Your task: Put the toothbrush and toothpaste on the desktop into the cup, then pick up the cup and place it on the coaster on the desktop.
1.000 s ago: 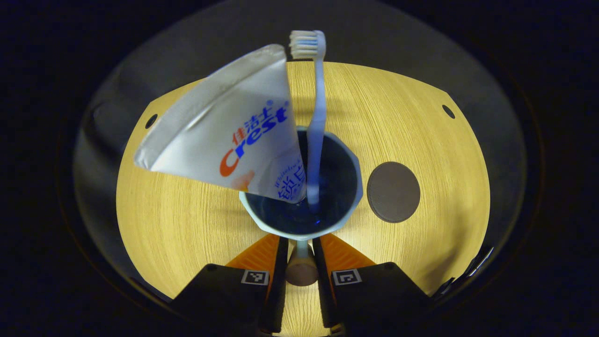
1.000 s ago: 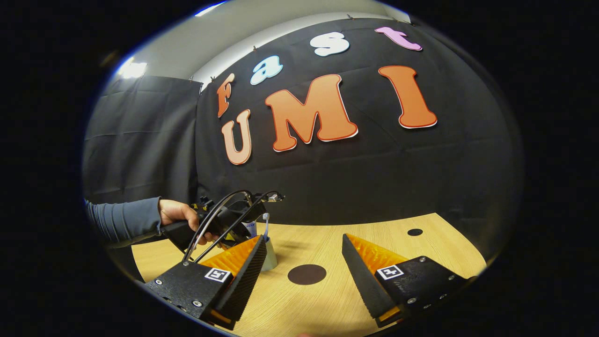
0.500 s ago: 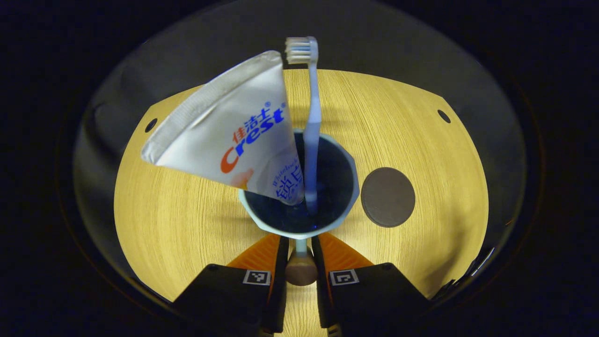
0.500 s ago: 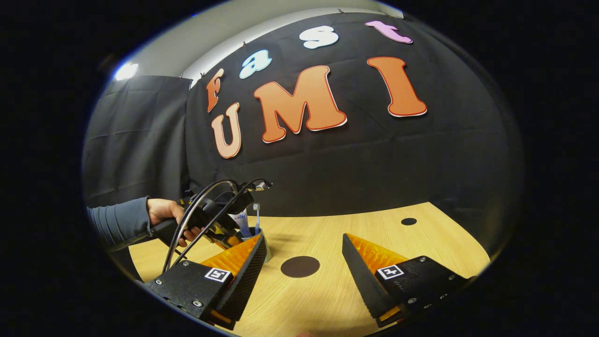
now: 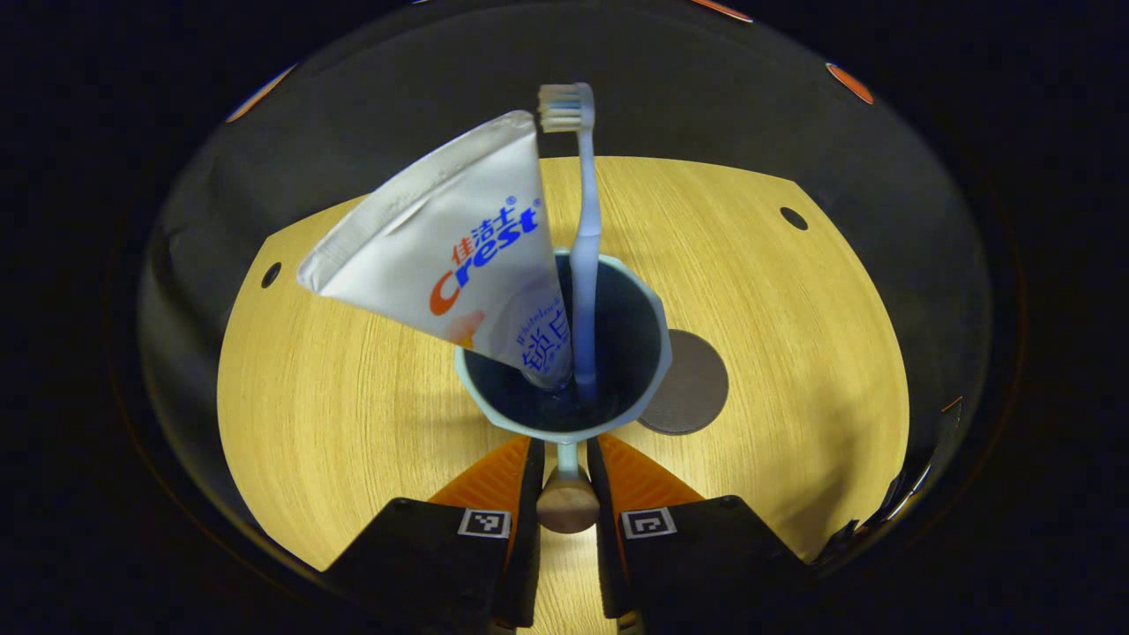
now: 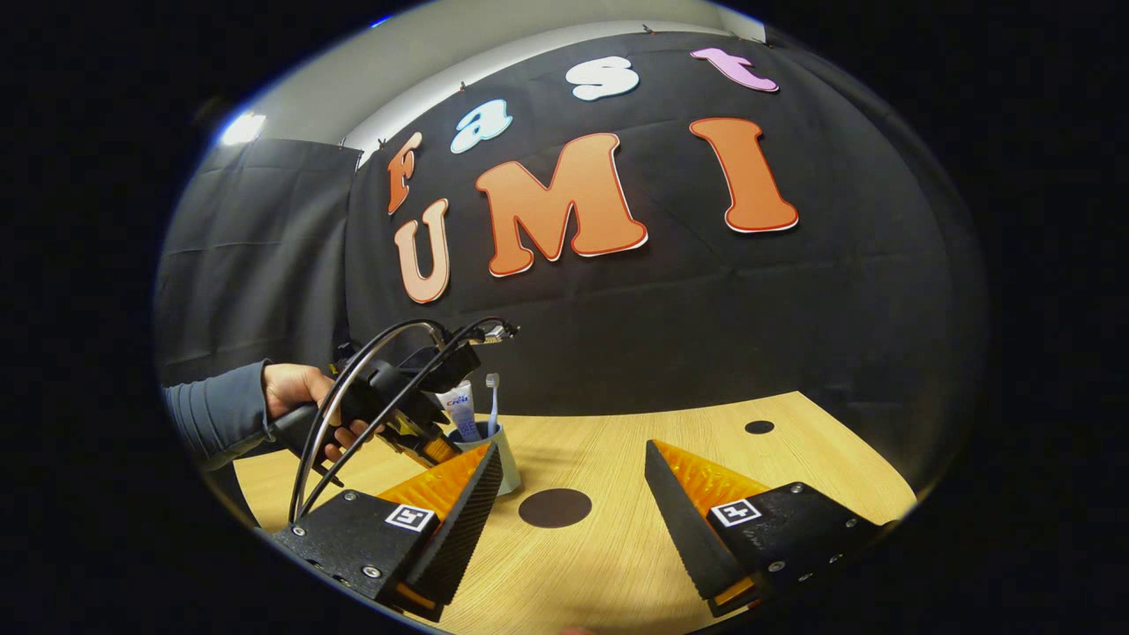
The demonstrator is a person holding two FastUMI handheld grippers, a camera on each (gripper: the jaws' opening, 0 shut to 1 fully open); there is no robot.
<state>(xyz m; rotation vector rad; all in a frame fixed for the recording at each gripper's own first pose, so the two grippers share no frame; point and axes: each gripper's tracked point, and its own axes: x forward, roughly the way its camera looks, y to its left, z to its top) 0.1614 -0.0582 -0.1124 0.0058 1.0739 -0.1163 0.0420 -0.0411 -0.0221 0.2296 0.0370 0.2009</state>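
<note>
A pale blue cup [image 5: 660, 346] with a dark inside holds a white toothpaste tube [image 5: 450, 256] and a light blue toothbrush [image 5: 584, 229], both leaning out of its rim. My left gripper [image 5: 563, 451] is shut on the cup's handle [image 5: 565, 501], which ends in a round wooden knob. The cup's right side overlaps the left edge of the dark round coaster [image 5: 697, 388]. In the right gripper view the cup [image 6: 508, 454] hangs just left of the coaster [image 6: 554, 508], carried by the left gripper [image 6: 414, 423] in a person's hand [image 6: 295, 397]. My right gripper [image 6: 573, 459] stands open with nothing between its fingers.
The wooden desktop [image 5: 353, 388] has small dark holes near its far corners [image 5: 793, 218] [image 5: 271, 274]. Black cloth walls close the booth behind the desk [image 6: 706, 335]. Cables loop over the left gripper [image 6: 388, 353].
The left gripper has carried the cup to the right, toward the coaster; the cup now overlaps the coaster's edge. The right gripper stays open and has barely moved.
</note>
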